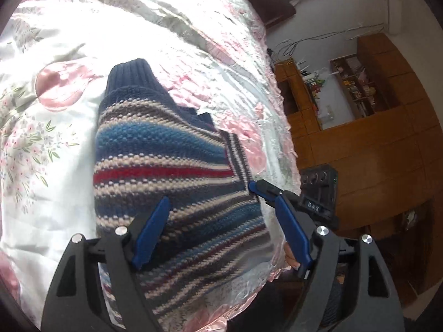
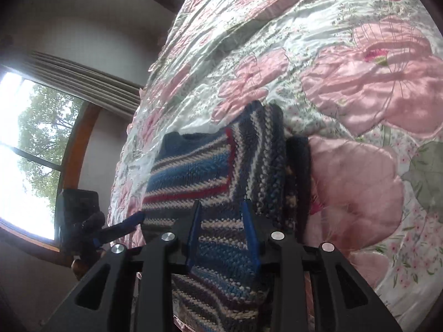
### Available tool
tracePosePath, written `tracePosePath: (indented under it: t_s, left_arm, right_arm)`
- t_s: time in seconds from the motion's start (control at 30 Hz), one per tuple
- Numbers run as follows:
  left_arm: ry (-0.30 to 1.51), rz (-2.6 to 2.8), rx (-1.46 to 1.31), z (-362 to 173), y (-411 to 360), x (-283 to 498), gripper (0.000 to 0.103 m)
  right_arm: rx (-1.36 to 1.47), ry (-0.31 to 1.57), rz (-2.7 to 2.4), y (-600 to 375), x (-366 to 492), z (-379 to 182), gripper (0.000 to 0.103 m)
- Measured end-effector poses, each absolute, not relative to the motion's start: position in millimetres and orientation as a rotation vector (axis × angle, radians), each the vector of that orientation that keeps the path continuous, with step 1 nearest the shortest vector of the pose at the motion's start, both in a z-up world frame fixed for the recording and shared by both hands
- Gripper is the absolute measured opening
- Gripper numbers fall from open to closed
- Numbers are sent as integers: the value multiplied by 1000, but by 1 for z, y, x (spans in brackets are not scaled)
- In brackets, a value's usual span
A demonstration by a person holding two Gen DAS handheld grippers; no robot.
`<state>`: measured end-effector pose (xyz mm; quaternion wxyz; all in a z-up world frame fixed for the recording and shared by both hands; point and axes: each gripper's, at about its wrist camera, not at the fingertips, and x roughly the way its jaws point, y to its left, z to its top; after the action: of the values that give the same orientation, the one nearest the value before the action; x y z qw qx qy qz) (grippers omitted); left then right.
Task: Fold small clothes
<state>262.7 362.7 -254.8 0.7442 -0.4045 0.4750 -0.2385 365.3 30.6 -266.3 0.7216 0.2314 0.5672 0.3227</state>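
Note:
A small knitted sweater [image 1: 166, 149] with navy, blue, cream and red stripes lies on the floral bedspread [image 1: 55, 138]. Its navy ribbed cuff [image 1: 130, 74] points away from me. My left gripper [image 1: 221, 200] is open wide just above the sweater's near part, with nothing between its fingers. In the right wrist view the sweater [image 2: 188, 166] has a sleeve [image 2: 265, 152] folded along its right side. My right gripper [image 2: 221, 204] hovers open over the near edge of the knit, and the striped knit shows in the gap between its fingers. The right gripper's tip [image 1: 256, 187] sits at the sweater's right edge.
The satin bedspread [image 2: 360, 96] with pink flowers spreads far beyond the sweater. Wooden cabinets and shelves [image 1: 360, 91] stand past the bed's edge. A window [image 2: 27, 144] with a curtain is at the left. The left gripper [image 2: 121, 228] shows at the bed's edge.

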Motion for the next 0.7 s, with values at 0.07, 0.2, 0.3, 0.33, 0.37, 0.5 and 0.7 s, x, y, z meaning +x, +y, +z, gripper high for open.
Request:
tracePosePath:
  t_s: [0.07,0.2,0.3,0.33,0.37,0.5,0.7]
  left_arm:
    - [1071,-502,-895,-273,367,270,63]
    - [1086,-512,-952,-267,374,268,68]
    - [1038,-558,-896,-239,369,257,78]
    - [1033,-570,-889,-235,366,255,79]
    - [1038,-569,-883,-235,364,254,80]
    - [1154,-495,-872,-271,362,264,76]
    - [1110,-496,-885,-254,374,245,74]
  right_arm:
    - [496,1260,658,20,365,-290,0]
    - [605,1257,684,2,357,-287,2]
    - [594,1202,759,4,335,-255,11]
    - [581,1194,782,7,328,-249,11]
    - [571,1196,795,10,321,-247,11]
    - [581,1284,742,12,308,-287,0]
    - [606,1222,744,7,290,-270,8]
